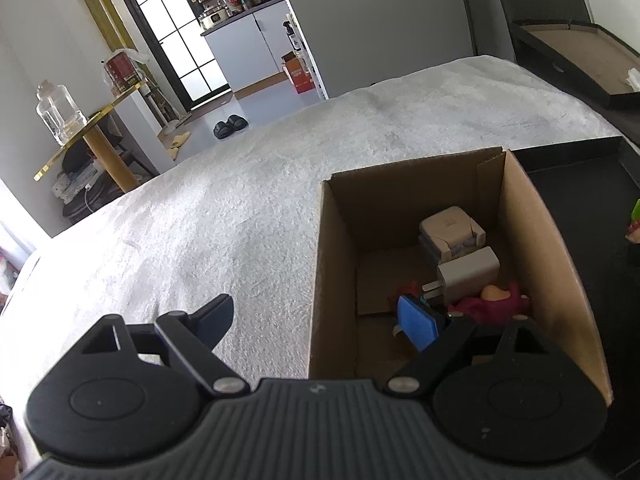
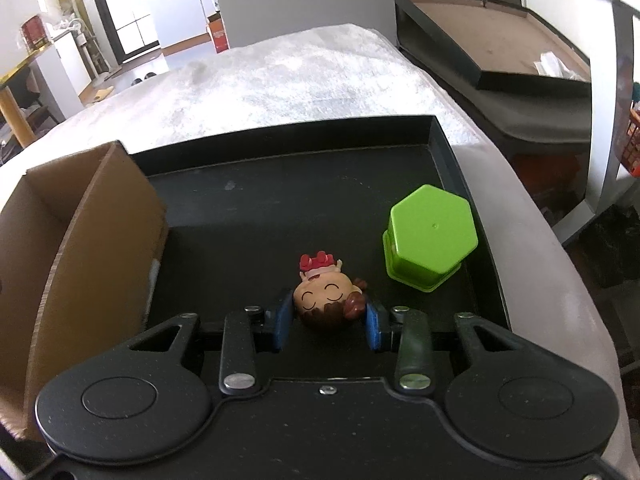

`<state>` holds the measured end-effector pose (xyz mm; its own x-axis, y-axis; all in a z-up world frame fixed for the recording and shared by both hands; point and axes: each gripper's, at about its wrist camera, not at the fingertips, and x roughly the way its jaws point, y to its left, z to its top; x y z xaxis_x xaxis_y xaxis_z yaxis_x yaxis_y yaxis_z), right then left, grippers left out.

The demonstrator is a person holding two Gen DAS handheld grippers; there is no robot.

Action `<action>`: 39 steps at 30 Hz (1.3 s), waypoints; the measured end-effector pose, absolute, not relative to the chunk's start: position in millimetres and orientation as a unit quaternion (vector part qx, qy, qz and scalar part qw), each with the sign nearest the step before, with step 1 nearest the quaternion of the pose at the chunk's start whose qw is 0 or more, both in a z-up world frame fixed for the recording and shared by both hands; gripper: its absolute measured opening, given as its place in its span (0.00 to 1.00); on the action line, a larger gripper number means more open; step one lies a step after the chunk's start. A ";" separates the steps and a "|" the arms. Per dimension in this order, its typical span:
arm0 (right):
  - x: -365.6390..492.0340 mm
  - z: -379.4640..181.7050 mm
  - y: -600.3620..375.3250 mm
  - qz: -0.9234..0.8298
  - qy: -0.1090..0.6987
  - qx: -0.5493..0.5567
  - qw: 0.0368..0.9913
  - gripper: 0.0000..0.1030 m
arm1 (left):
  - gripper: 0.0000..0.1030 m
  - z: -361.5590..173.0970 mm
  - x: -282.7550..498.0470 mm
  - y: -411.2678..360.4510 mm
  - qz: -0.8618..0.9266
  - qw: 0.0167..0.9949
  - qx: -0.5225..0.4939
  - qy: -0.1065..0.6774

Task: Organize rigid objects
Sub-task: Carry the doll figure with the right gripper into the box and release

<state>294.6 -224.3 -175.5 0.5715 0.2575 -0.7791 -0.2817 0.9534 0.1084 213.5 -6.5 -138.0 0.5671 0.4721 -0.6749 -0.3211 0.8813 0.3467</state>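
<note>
1. Right gripper (image 2: 327,322): jaws partly open, blue pads either side of the toy figure's head (image 2: 328,298). Pads look just beside or barely touching the head; can't tell if it is actually clamped. Looks like the grasp step, lined up across the widest rigid part.
2. Toy figure lies on its back on the black tray (image 2: 280,200), near edge, red crown pointing far. No lift visible.
3. Green hexagonal container (image 2: 430,236) sits upside down on the same tray, right of and slightly beyond the figure, apart from it. Probably the next item to move.
4. Cardboard box (image 2: 100,232) stands against the tray's left side, likely the drop target, so a short carry left.
5. Left gripper (image 1: 324,322): jaws wide open, holding nothing. It straddles the box's left wall (image 1: 320,280), one finger outside over the white bedcover (image 1: 200,200), one inside.
6. Box contents: white charger plug (image 1: 466,274), white folded adapter (image 1: 450,228) behind it, pink-red plush-like toy (image 1: 492,304) at near right. Left floor free for the figure.
</note>
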 end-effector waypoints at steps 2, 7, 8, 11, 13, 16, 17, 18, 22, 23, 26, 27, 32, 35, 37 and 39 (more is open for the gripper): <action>291.8 -167.8 -222.9 0.154 0.431 -0.013 0.889 0.34 | 0.86 -136.8 211.4 -5.8 0.223 0.882 0.090 0.406; 284.5 -150.7 -216.8 0.160 0.414 -0.012 0.896 0.35 | 0.86 -133.8 206.4 -4.7 0.218 0.885 0.083 0.403; 283.3 -147.8 -215.6 0.161 0.411 -0.012 0.897 0.34 | 0.86 -133.6 205.2 -4.4 0.216 0.886 0.081 0.403; 277.9 -140.6 -211.4 0.165 0.403 -0.013 0.900 0.35 | 0.86 -132.5 201.8 -4.2 0.209 0.888 0.076 0.402; 274.1 -135.8 -209.0 0.168 0.398 -0.015 0.902 0.35 | 0.86 -130.9 198.9 -3.7 0.205 0.890 0.072 0.400; 268.0 -129.0 -203.9 0.173 0.389 -0.022 0.904 0.35 | 0.86 -127.7 195.6 -2.2 0.203 0.893 0.066 0.396; 266.9 -126.7 -202.3 0.174 0.387 -0.024 0.905 0.35 | 0.86 -126.9 194.3 -0.9 0.202 0.894 0.063 0.395; 265.8 -124.2 -200.7 0.176 0.384 -0.025 0.906 0.35 | 0.86 -126.4 193.2 -0.1 0.201 0.894 0.060 0.395; 260.1 -114.3 -193.0 0.181 0.373 -0.026 0.909 0.35 | 0.86 -125.1 188.6 2.7 0.196 0.897 0.051 0.394; 259.3 -112.2 -191.6 0.183 0.371 -0.026 0.910 0.35 | 0.86 -124.9 187.6 3.1 0.194 0.897 0.049 0.394; 254.1 -106.6 -184.3 0.186 0.364 -0.029 0.912 0.35 | 0.86 -123.5 184.2 4.7 0.190 0.899 0.045 0.392; 252.9 -105.1 -182.2 0.188 0.363 -0.030 0.912 0.35 | 0.86 -122.9 182.9 5.3 0.189 0.900 0.043 0.391; 246.3 -98.6 -171.9 0.194 0.355 -0.039 0.914 0.35 | 0.86 -121.1 179.1 8.4 0.181 0.902 0.034 0.390; 243.7 -94.2 -165.7 0.199 0.351 -0.045 0.914 0.35 | 0.86 -120.6 177.4 8.7 0.178 0.903 0.030 0.389; 240.9 -90.7 -161.2 0.204 0.348 -0.047 0.914 0.35 | 0.86 -119.7 176.5 10.0 0.179 0.904 0.027 0.388; 238.1 -88.4 -156.6 0.212 0.344 -0.049 0.913 0.35 | 0.86 -119.3 175.4 11.0 0.178 0.905 0.024 0.386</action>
<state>238.1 -156.6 -88.4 0.6735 0.3547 -0.6485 -0.4216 0.9050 0.0571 175.4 11.0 -119.3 0.6386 0.3407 -0.6900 -0.3031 0.9355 0.1814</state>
